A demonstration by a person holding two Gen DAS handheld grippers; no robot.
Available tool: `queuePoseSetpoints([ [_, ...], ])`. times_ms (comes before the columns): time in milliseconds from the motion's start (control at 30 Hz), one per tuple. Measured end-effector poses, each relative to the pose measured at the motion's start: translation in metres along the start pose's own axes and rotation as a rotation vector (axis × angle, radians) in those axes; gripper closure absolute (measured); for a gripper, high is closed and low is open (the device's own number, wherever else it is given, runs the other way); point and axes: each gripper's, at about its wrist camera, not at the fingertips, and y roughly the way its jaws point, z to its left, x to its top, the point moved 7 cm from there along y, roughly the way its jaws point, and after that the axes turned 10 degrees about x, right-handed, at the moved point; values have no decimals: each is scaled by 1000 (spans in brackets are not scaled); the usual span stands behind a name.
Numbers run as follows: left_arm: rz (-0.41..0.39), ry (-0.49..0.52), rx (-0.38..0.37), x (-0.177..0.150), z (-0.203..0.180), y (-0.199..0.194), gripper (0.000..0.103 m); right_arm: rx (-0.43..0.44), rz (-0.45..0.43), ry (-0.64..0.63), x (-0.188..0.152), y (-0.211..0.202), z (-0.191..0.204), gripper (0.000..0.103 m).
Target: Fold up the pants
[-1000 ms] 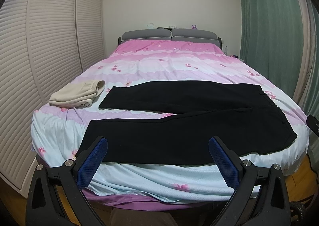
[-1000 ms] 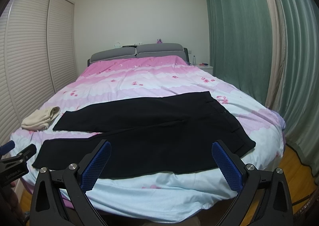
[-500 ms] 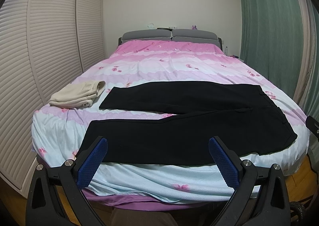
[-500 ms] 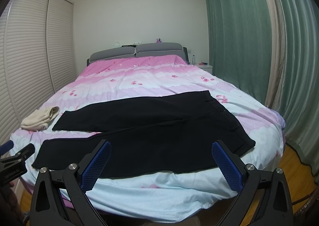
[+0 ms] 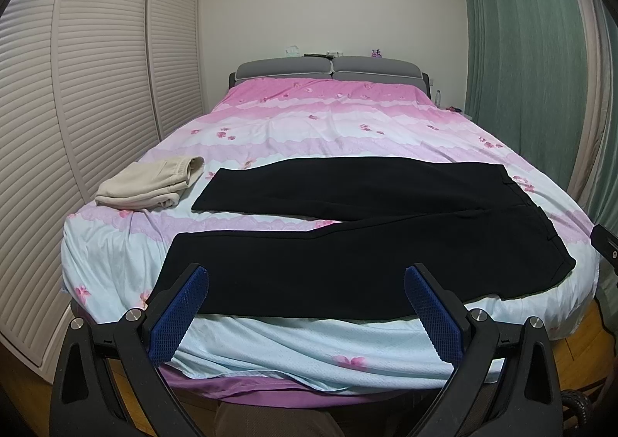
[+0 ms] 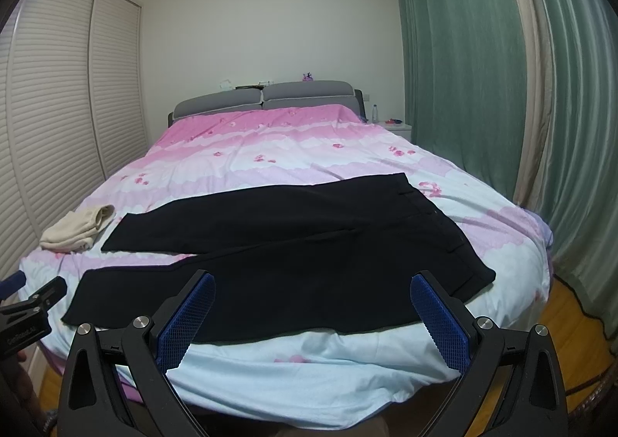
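Left wrist: matte black pants (image 5: 347,240) flat, apparently smooth, on floral duvet (image 5: 328,128); both tools spread, empty.

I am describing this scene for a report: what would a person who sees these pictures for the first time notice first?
First, the black pants spread flat across the near end of the bed, legs apart toward the left and waistband toward the right. Next, the pink and pale blue flowered cover, with a folded beige garment lying beside the leg ends. Both grippers, left gripper and right gripper, hang open before the bed's foot, holding nothing.
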Motion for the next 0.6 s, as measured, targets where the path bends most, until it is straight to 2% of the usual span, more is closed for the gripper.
queuePoseSetpoints([
  [600, -3, 3, 3, -1, 1, 0, 0, 0, 3, 7, 0, 2, -1, 1],
])
